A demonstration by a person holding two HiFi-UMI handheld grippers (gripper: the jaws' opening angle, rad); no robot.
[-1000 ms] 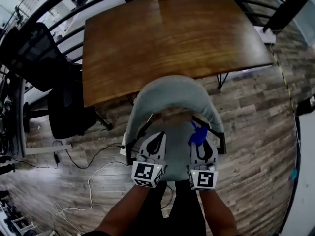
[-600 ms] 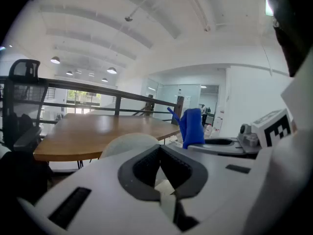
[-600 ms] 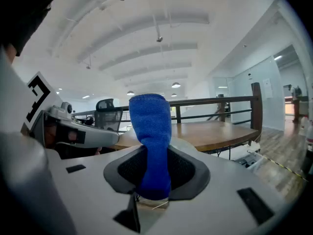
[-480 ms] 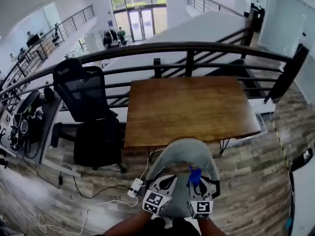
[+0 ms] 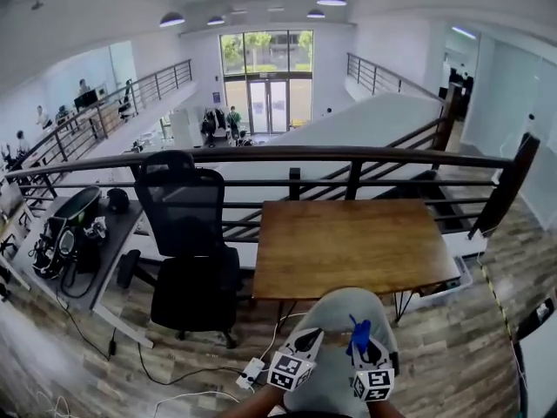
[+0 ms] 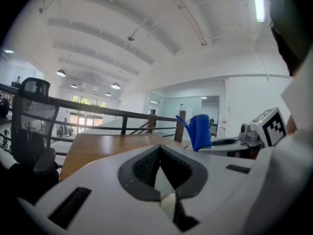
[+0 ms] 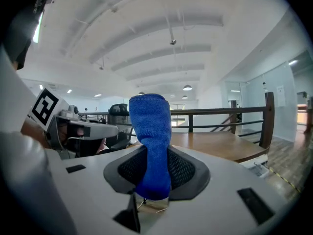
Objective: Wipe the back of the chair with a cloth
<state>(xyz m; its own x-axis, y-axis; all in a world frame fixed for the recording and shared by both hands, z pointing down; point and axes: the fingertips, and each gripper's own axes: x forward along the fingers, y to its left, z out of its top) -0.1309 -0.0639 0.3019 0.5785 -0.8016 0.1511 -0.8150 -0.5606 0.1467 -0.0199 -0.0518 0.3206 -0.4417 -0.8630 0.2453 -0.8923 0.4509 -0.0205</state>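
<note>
The grey-green chair [image 5: 341, 313] stands pushed up to a wooden table [image 5: 348, 246]; its curved back shows at the bottom of the head view. Both grippers hover just over the chair's near side. My right gripper [image 5: 359, 345] is shut on a blue cloth [image 5: 359, 333], which sticks up from between its jaws. In the right gripper view the blue cloth [image 7: 151, 146] stands upright in the right gripper [image 7: 149, 153]. My left gripper [image 5: 310, 336] is beside it on the left. Its jaws are shut with nothing between them, as the left gripper [image 6: 159, 151] shows in its own view.
A black office chair [image 5: 187, 233] stands left of the table. A dark railing [image 5: 348, 157] runs behind the table. A desk with equipment [image 5: 78, 233] is at far left. A power strip [image 5: 251, 373] and cables lie on the wood floor.
The head view has tilted up from the chair to the whole hall. Both grippers now sit lower and smaller in view. The cloth stays in the right gripper.
</note>
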